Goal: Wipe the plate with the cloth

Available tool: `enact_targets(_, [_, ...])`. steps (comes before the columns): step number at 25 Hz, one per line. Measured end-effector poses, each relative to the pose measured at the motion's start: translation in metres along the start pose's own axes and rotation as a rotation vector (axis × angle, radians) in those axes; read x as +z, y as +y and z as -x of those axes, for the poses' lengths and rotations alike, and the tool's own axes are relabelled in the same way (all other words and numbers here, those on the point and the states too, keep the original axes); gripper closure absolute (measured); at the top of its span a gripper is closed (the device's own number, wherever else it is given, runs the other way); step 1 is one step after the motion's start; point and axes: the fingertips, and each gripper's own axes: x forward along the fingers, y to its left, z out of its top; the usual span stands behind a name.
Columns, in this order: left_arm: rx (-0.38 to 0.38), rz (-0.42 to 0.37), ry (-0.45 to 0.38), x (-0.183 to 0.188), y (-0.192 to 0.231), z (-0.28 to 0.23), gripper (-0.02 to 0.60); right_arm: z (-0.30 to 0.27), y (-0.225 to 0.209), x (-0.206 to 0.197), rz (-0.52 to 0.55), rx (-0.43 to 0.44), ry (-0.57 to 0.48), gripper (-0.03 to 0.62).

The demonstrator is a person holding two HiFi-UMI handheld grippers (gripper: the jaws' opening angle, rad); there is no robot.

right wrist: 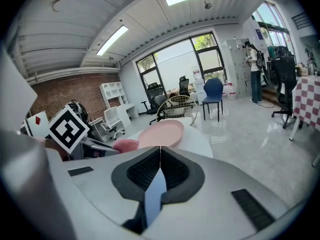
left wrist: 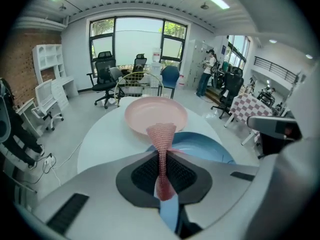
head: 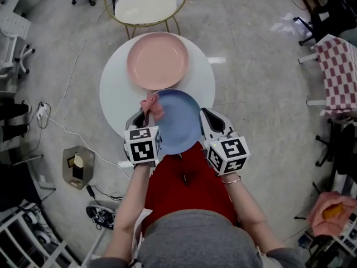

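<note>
From the head view I see the round white table with a pink plate on its far half. A blue plate lies at the near edge and reaches out past it toward my red shirt. My right tool is at the blue plate's right rim. My left tool is at its left rim, with the pink cloth bunched at its tip and lying on the plate's far-left rim. I cannot tell from here whether the blue plate rests on the table. A gold wire chair stands beyond the far edge.

In the left gripper view, the left tool is pinching the cloth. Its dark pads are pressed onto a thin fold, and the free end fans up beyond the tip. The blue plate sits just behind and to the right of the cloth. The pink plate is further back, near the table's far edge.

In the right gripper view, the right tool is clamped on the blue plate's rim, seen edge-on as a thin blue strip between the pads. Beyond the tip are the pink plate and the table. To the left, the cloth shows as a pink lump beside the left tool's marker cube.
</note>
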Motion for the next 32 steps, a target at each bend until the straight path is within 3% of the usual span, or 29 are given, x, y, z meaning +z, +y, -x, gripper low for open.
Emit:
enact_targets(8, [-0.294, -0.068, 0.012, 0.011, -0.109, -0.017, 0.548, 0.038, -0.035, -0.01, -0.078, -0.13, -0.043, 0.565])
enact_targets(13, [-0.371, -0.118, 0.105, -0.01, -0.147, -0.041, 0.548, 0.055, -0.051, -0.016, -0.12, -0.18, -0.062, 0.565])
enact_targets(20, [-0.328, -0.195, 0.22, -0.038, -0.153, -0.067, 0.548, 0.054, -0.058, -0.017, -0.125, -0.175, -0.051, 0.565])
enact_targets(25, [-0.29, -0.182, 0.224, -0.038, -0.141, -0.069, 0.548, 0.039, -0.049, -0.007, -0.102, -0.121, -0.03, 0.565])
enact_targets(32, [-0.219, -0.119, 0.218, -0.041, -0.093, -0.062, 0.548, 0.004, -0.02, -0.002, -0.054, -0.028, 0.02, 0.565])
